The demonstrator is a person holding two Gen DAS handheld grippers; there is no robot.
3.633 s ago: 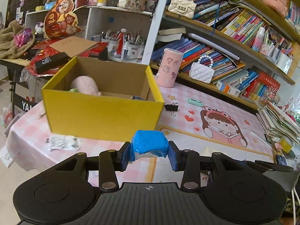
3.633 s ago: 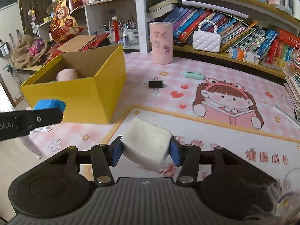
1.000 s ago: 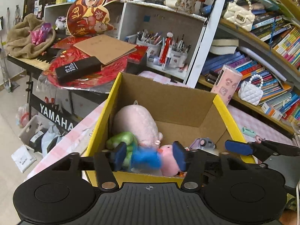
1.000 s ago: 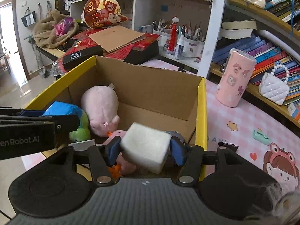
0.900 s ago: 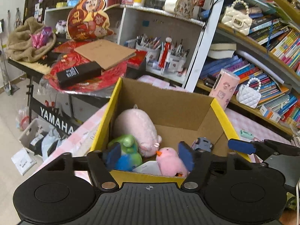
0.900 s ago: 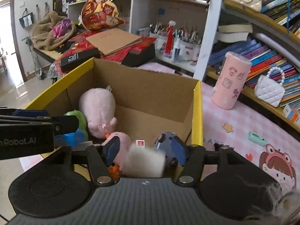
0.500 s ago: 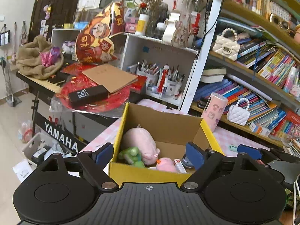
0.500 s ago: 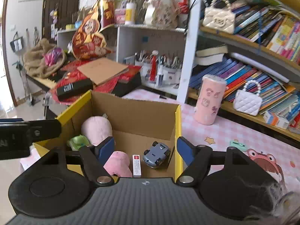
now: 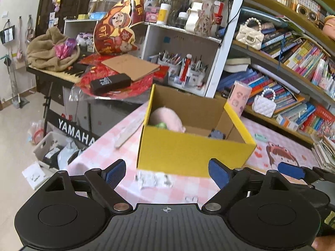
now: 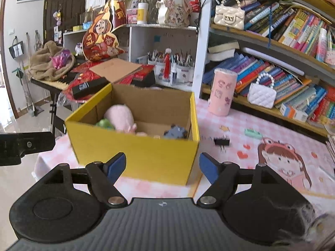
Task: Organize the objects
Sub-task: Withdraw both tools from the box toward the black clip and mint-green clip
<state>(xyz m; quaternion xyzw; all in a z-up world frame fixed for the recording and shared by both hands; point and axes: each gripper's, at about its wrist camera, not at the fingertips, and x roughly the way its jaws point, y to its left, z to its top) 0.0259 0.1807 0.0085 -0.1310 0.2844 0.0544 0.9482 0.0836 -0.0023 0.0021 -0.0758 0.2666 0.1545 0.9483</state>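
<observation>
A yellow cardboard box [image 9: 194,152] stands on the pink table and also shows in the right wrist view [image 10: 138,154]. Inside it I see a pink plush toy [image 10: 120,117], a green toy [image 10: 104,123] and a grey toy car [image 10: 175,132]. My left gripper [image 9: 166,173] is open and empty, in front of the box's near wall and apart from it. My right gripper [image 10: 162,167] is open and empty, also in front of the box. The right gripper's blue fingertip [image 9: 290,170] shows at the right of the left wrist view.
A pink cup [image 10: 223,92], a white purse [image 10: 261,95], a black binder clip [image 10: 221,141] and a mint clip [image 10: 253,133] are on the table by the bookshelf. A crumpled paper [image 9: 153,179] lies before the box. A keyboard stand and floor clutter [image 9: 54,152] are left.
Both grippers let go of the blue block and the white block into the box, opened wide, and drew back and down to the front of the box.
</observation>
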